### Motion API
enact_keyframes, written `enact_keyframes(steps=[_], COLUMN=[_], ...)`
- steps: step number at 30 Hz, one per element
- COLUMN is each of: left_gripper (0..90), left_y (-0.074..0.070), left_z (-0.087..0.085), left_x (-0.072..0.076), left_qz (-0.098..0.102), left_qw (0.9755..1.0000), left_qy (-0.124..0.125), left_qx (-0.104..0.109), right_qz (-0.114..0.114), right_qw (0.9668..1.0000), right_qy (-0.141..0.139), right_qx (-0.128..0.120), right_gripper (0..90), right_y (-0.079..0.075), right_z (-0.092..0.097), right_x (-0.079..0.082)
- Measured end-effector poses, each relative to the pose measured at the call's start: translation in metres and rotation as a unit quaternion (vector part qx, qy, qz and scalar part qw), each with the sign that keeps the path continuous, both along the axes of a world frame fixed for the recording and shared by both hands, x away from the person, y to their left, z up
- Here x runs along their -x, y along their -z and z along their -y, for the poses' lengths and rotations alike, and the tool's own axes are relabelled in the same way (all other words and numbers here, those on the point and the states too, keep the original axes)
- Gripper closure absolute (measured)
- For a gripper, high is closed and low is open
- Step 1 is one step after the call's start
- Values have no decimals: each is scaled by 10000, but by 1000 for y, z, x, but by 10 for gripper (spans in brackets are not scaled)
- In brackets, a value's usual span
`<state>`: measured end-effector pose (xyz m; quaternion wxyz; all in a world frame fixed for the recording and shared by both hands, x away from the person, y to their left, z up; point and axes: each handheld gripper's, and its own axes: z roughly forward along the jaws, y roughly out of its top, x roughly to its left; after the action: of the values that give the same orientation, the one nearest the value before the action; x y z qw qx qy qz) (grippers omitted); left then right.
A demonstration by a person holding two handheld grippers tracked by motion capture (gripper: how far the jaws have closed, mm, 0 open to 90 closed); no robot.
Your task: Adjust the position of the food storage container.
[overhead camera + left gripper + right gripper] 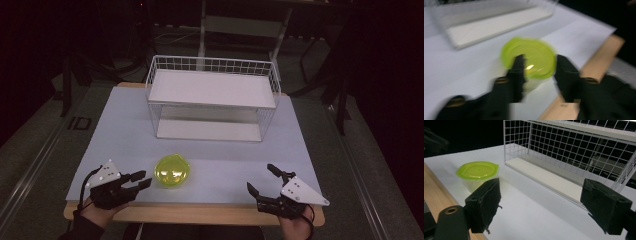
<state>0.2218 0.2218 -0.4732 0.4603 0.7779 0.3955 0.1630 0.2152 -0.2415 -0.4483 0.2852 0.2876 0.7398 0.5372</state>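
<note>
Green-lidded container (172,171) sat on the white sheet (125,130) near the table's (200,214) front edge, left of centre, its clear tub under a lime lid. Just left of it lay the left gripper (141,180), its jaws parted a little and pointing at the container without touching it. From the left gripper view the picture was blurred, the container (529,57) appearing between and beyond the two jaw tips. The right gripper (260,180) rested at the front right, well apart from the container, jaws spread wide and holding nothing. Behind, toward the middle of the table, stood a white wire rack (212,97) with an upper shelf and a lower board. The table's wooden edge showed past the sheet at the front. The room around was dark, with grey floor and dim furniture legs. The right gripper view showed the lid's moulded rim and the rack's (579,152) wire grid sharply.
</note>
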Motion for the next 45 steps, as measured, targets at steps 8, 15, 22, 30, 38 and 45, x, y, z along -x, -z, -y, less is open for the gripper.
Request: enact_keyframes(steps=[8,15,22,30,38,45], left_gripper=[900,900,900,900,900,900], left_y=[27,39,41,45,47,51], left_z=[2,16,28,41,33,41], left_x=[-33,-43,-47,-68,-85,-90], left_qz=[-1035,-1361,-1463,-1554,-1639,-1798], left_qw=[9933,9898,9887,9877,9856,9830], left_qy=[-319,-83,-39,-109,-401,-316], left_qx=[-401,-411,-324,-87,54,186], right_qz=[35,13,-25,-15,-11,-22], right_qw=[10000,10000,9999,9999,9998,9998], right_qy=[-36,-66,-95,-115,-161,-165], right_qx=[20,12,18,30,64,112], right_gripper=[163,163,163,163,163,163], right_y=[-1,0,0,0,0,0], right_z=[-1,0,-1,-1,-2,-3], right_x=[2,1,1,2,2,2])
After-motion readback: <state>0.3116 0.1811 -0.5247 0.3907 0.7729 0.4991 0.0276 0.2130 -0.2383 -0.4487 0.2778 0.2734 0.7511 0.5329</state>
